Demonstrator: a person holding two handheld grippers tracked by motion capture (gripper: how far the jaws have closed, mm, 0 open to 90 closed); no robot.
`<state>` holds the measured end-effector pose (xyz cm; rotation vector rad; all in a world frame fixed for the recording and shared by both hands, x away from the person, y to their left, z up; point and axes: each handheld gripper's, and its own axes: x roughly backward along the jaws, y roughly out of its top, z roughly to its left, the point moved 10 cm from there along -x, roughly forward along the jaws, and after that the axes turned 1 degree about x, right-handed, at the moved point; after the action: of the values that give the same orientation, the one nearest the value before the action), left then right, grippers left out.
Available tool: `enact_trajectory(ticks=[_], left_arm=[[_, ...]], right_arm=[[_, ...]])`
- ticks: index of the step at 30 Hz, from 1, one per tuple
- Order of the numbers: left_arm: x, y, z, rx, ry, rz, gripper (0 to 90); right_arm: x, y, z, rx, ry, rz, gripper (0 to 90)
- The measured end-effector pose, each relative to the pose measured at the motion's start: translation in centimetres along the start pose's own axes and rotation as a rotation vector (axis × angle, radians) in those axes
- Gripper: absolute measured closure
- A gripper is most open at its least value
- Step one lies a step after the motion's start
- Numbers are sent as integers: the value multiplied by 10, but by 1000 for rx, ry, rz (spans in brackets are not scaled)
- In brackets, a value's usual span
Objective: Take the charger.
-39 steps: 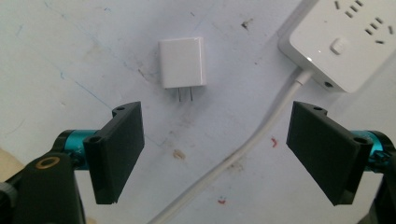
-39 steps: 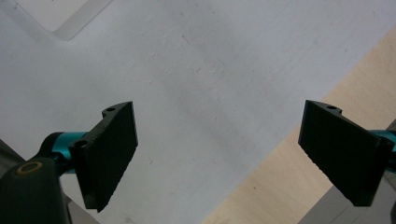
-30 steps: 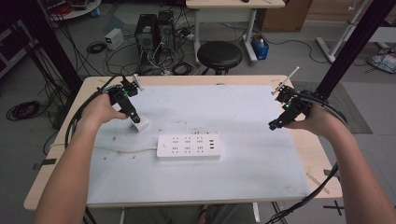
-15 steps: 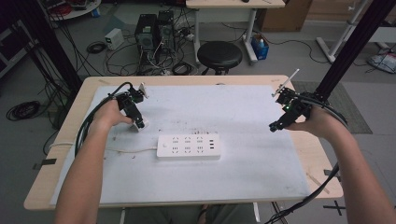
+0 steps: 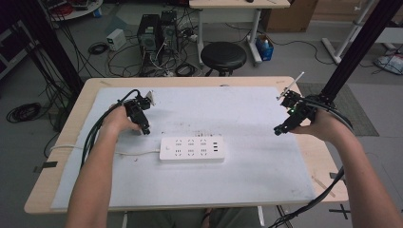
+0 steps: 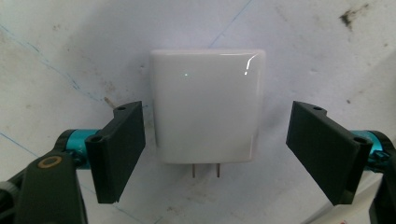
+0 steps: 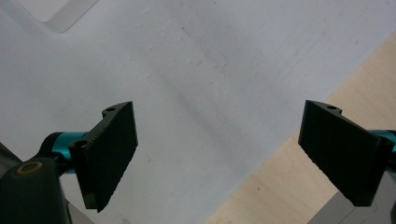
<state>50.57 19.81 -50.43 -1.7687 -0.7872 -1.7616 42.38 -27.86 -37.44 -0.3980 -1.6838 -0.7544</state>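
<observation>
In the high view the white charger [image 6: 208,105] lies hidden beneath the left gripper [image 5: 144,128]. Beyond the right gripper [image 7: 217,154], the power strip [image 7: 63,11] is cut off by the picture's top edge.

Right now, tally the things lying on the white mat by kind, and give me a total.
White plug adapter, between the open jaws of the left gripper: 1
White power strip, with its cord trailing off to the left: 1
Total: 2
</observation>
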Motion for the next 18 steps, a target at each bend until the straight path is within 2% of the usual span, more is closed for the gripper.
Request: enact_trajectory(ticks=[7,9,11,12,14,18], left_arm=[[-4,0,3,7,14,4,288],[-4,0,4,7,14,9,359],[-5,1,4,5,19,8,374],[-5,1,5,4,15,15,409],[-6,2,4,13,12,9,411],[-6,2,5,1,9,11,423]], right_arm=[[-3,1,0,5,4,3,112],[-4,1,0,3,5,6,112],[-5,1,1,-12,6,8,112],[-5,1,0,1,4,8,112],[-7,0,0,2,9,10,112],[-9,0,0,4,12,12,112]])
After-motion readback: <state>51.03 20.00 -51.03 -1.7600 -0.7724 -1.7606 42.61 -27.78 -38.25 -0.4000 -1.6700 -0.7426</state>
